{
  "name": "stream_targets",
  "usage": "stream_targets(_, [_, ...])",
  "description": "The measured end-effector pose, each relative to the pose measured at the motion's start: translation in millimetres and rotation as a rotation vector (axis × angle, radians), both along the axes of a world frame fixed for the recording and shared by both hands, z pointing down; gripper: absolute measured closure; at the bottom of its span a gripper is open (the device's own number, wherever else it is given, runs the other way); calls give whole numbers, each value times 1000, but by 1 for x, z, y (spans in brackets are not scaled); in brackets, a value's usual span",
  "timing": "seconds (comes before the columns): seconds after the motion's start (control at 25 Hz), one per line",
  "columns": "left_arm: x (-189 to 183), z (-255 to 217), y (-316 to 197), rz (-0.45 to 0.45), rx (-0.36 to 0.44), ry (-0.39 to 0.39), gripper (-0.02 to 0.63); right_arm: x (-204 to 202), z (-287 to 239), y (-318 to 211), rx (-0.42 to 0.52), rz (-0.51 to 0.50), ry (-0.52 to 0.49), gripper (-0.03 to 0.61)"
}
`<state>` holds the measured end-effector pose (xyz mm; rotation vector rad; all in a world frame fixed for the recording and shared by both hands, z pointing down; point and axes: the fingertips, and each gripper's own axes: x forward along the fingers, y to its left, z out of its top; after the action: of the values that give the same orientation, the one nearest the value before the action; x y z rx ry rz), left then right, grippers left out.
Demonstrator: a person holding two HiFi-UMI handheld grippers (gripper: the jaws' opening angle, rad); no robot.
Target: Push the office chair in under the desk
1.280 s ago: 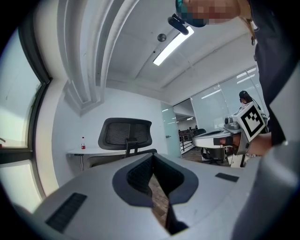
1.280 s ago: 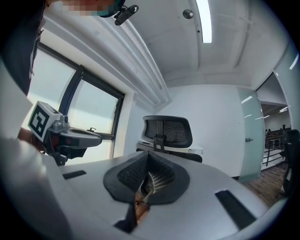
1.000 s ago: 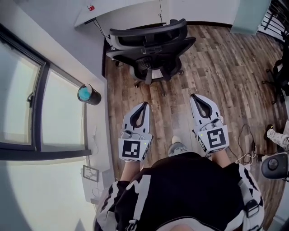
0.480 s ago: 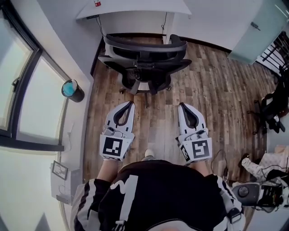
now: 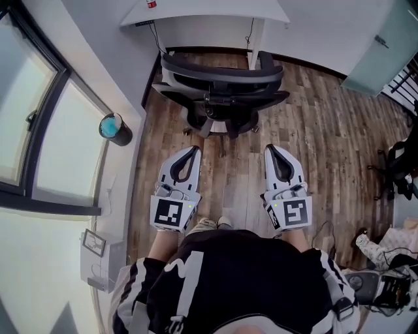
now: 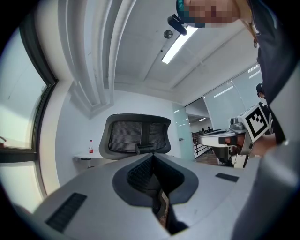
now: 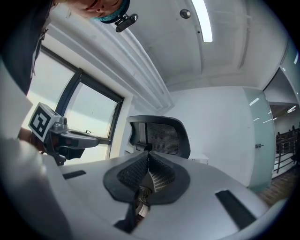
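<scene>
Two grippers lead, held level and side by side just ahead of the person's shoes [image 5: 215, 224]. The left gripper [image 5: 194, 150] and the right gripper [image 5: 272, 149] each have their jaws pressed together on nothing, as both gripper views confirm. Shut tips make blunt pushers, I judge, and their spacing suits the width of a backrest.

At 12 o'clock from them, apart and untouched, stands the office chair [image 5: 222, 81] on the wood floor [image 5: 313, 124]. Its mesh backrest is turned to the person and its wheeled base is nearest the tips. At 10 o'clock from the left gripper a teal-topped cup [image 5: 115, 128] sits on the window sill, out of the way. Farther on at 12 o'clock is the white desk [image 5: 202, 12], with a small bottle [image 5: 151, 4] at its near edge. The backrest stands clear of the desk, so the push seems still to be done.

Against a second ago, both grippers have drawn slightly nearer the chair's base, jaws unchanged. A second shoe now shows, and the chair appears not to have shifted against the desk.
</scene>
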<state>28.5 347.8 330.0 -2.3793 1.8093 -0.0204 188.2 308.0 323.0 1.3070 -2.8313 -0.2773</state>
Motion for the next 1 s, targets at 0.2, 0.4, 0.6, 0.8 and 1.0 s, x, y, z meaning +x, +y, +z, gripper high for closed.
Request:
stream_targets(0.2, [-9,-9,-12,-46,26,-15,606,5,-2,-12,10,5,4,568])
stream_targets(0.4, [-16,0,-12,-98,3,-42,606,11,3,-24,32,6,44,566])
stream_targets(0.6, [-32,3,-23,-123,-9,-28,606,6,7,-36,32,13,76,565])
stream_targets(0.8, [-59,-5,-51,-143,6,-12,601,-7,-4,-68,31,20,84,523])
stream_targets(1.0, [-88,-16,-78,-188,27,40,418,-3,-12,-100,36,55,87,437])
